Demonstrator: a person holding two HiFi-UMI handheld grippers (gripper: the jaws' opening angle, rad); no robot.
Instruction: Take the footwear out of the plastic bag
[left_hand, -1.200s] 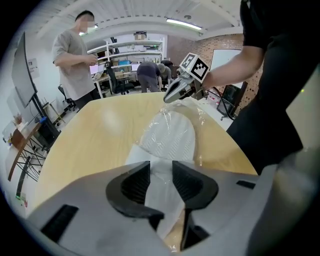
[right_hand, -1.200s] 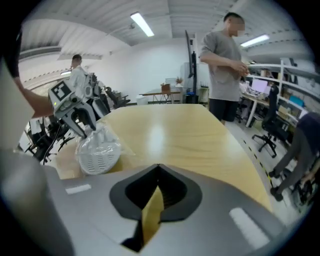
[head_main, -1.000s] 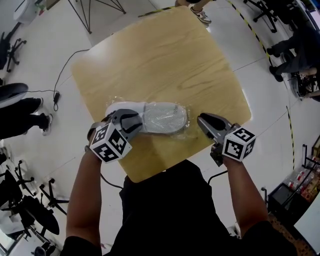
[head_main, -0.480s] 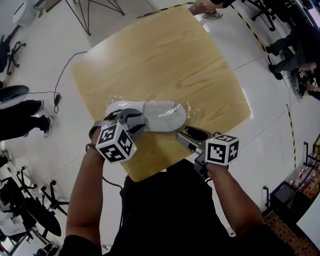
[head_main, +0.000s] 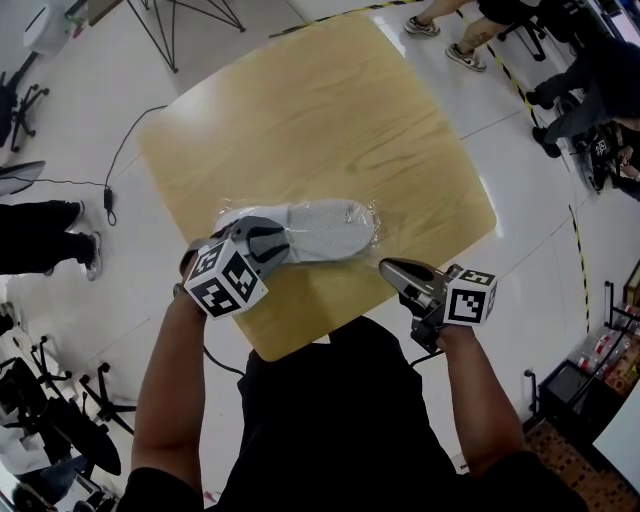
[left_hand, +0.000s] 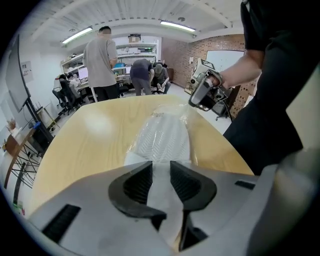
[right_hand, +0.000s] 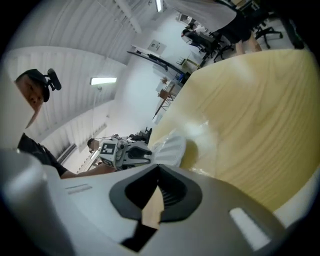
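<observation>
The shoe (head_main: 322, 228) is pinched by the left gripper (head_main: 266, 241), its jaws just closing; the right gripper (head_main: 390, 268) is clenched empty. Left unheld, the plastic bag (head_main: 373, 214) may be dragged along.

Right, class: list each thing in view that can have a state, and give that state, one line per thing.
shoe: still inside the bag, lying on the table, patterned sole showing.
plastic bag: wrapped around the shoe, not yet removed.
left gripper: jaws have just been closing, now pressing on the bagged heel end.
right gripper: jaws have just closed, shut, empty, apart from the bag.
</observation>
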